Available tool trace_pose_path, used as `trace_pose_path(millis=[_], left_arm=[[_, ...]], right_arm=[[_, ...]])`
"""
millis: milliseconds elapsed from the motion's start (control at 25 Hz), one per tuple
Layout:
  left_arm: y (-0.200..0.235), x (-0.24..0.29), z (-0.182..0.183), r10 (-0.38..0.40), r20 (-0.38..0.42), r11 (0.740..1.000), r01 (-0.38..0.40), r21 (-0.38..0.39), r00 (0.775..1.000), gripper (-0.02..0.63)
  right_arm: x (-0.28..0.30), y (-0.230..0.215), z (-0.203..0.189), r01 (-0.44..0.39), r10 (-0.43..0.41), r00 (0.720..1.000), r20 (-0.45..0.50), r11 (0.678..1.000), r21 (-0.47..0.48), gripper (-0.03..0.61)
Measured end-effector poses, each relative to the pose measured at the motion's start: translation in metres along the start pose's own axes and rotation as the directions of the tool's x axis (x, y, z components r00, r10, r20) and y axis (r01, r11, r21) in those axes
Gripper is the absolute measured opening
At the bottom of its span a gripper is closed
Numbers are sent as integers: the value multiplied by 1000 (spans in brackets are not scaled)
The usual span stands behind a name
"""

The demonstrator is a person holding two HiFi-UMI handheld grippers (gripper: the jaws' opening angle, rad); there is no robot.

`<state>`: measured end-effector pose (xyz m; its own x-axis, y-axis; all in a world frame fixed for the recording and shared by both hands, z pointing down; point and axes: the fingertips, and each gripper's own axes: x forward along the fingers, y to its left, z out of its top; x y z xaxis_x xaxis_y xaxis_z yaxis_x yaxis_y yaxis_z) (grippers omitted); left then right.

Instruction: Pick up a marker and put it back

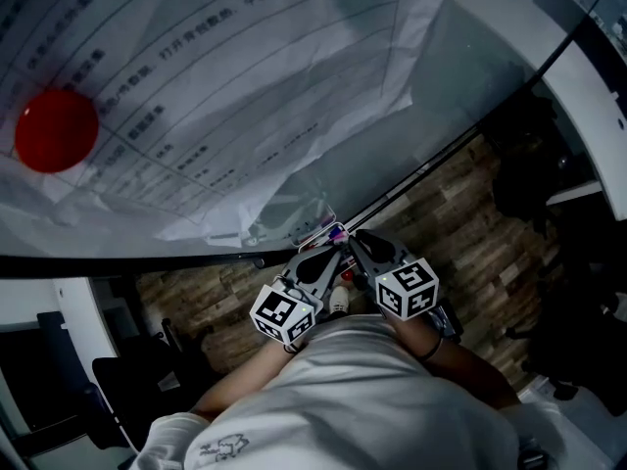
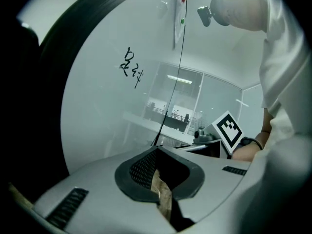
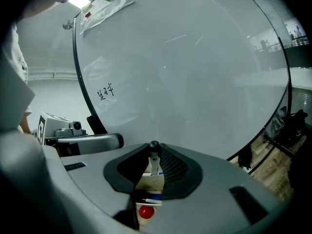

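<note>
Marker point(image 3: 154, 165) is pinched in the right gripper point(image 3: 155, 146). It sits lengthwise in the slot between the jaws, lower centre of the right gripper view. Long axis runs along the jaws: black tip forward, just poking out at the jaw tips toward the whiteboard point(image 3: 195, 72), white barrel behind it, blue band and red end nearest the camera. Jaws are closed partway onto the barrel, one on each side. In head view both grippers sit bottom centre, tips almost together at the board's lower edge. The marker shows there as a small light stub at the right gripper's tip, angled to upper left. Other side: left gripper point(image 2: 157, 149) has its jaws pressed together with nothing in them; floor point(image 1: 470, 233) shows through the gap behind the tips. The right gripper's cube point(image 2: 228, 129) shows at right in that view. Board carries small handwriting point(image 3: 106, 91), paper sheets point(image 1: 245, 86) and a round red magnet point(image 1: 56, 130), upper left of head view. Can't tell whether the marker tip touches the board.
</note>
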<state>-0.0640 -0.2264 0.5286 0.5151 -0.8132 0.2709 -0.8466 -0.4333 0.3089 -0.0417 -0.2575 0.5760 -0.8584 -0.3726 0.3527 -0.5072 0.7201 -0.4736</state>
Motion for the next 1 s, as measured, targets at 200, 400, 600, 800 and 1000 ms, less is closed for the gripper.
trace_pose_path(millis=[200,400,600,800,1000], left_arm=[[-7,-12,8,-43,22,998,42,36,999,6],[-18,-33,19,-94,49,993,90,79,994,6],[-21,-56,29,-127,90,987,117,109,988,6],[-21,-77,43,-163,146,981,144,131,976,6],[-29,-88,51,-219,157,962,186,198,963,6]], right_arm=[[-10,12,8,31,-30,999,39,999,-25,74],[-24,29,13,74,-70,994,79,996,-47,74],[-33,56,19,106,-95,988,125,991,-85,74],[-44,77,22,150,-132,979,158,983,-106,74],[-51,96,22,188,-162,968,190,973,-130,74]])
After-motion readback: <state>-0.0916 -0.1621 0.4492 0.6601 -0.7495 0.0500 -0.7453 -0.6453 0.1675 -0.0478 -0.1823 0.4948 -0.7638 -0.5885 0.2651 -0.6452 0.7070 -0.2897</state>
